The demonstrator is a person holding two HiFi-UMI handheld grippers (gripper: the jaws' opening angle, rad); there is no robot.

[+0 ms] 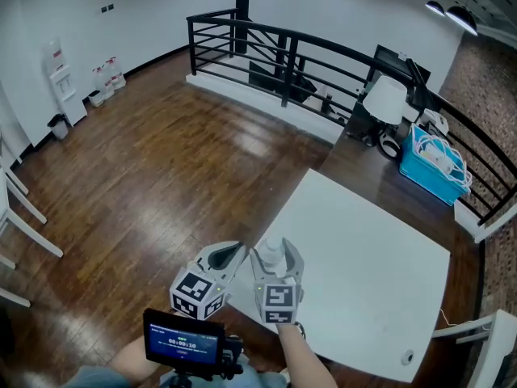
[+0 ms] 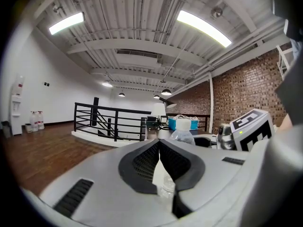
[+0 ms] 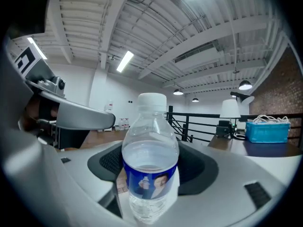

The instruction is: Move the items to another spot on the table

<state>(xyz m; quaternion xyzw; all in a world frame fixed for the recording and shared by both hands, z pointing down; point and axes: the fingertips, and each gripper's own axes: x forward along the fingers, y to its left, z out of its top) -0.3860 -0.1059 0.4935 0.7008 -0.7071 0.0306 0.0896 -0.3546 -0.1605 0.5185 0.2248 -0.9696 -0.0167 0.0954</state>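
Nearest the person, the left gripper [image 2: 159, 144] was clenched on nothing, while the right gripper [image 1: 275, 257] just beside it grasped the upright water bottle [image 3: 150, 174] at the white table [image 1: 363, 249]'s near corner. The move looked barely begun: the bottle was in hand, and the bare tabletop beyond still awaited it, with the carrying and setting down left to do
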